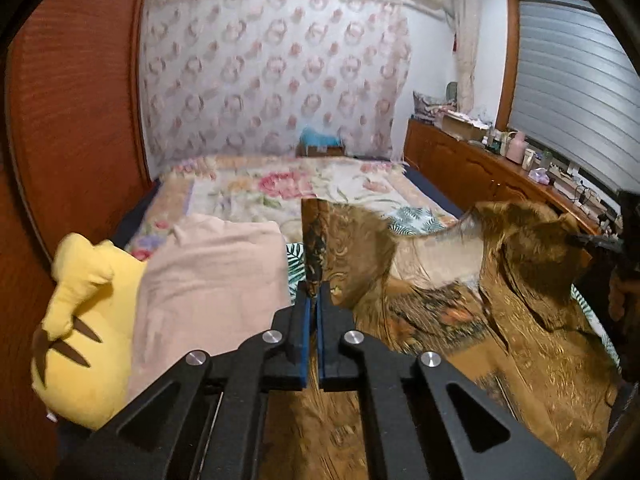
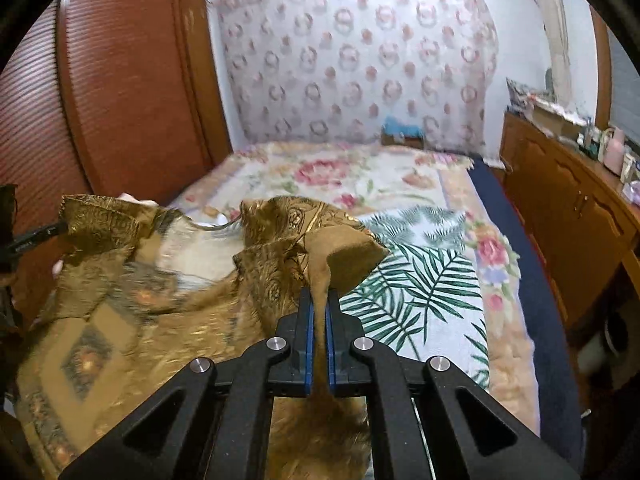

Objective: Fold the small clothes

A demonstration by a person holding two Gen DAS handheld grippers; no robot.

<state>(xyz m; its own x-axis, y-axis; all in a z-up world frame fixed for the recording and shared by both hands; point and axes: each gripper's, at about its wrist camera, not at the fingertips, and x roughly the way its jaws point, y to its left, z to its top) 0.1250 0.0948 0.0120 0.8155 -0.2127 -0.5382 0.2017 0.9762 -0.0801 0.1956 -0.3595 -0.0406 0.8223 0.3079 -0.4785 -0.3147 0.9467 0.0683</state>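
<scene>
We hold the brown patterned garment (image 1: 460,320) raised over the bed (image 2: 400,176). Our left gripper (image 1: 314,292) and right gripper (image 2: 319,300) are each clamped tight on its cloth.

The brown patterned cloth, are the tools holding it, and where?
Yes. Both tools pinch the brown patterned cloth at its raised edge: left tool, right tool.

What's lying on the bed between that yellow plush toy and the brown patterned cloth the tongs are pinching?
A folded pale pink cloth lies between the yellow plush toy and the brown patterned cloth, overlapping the toy's edge. The left wrist view shows it.
</scene>
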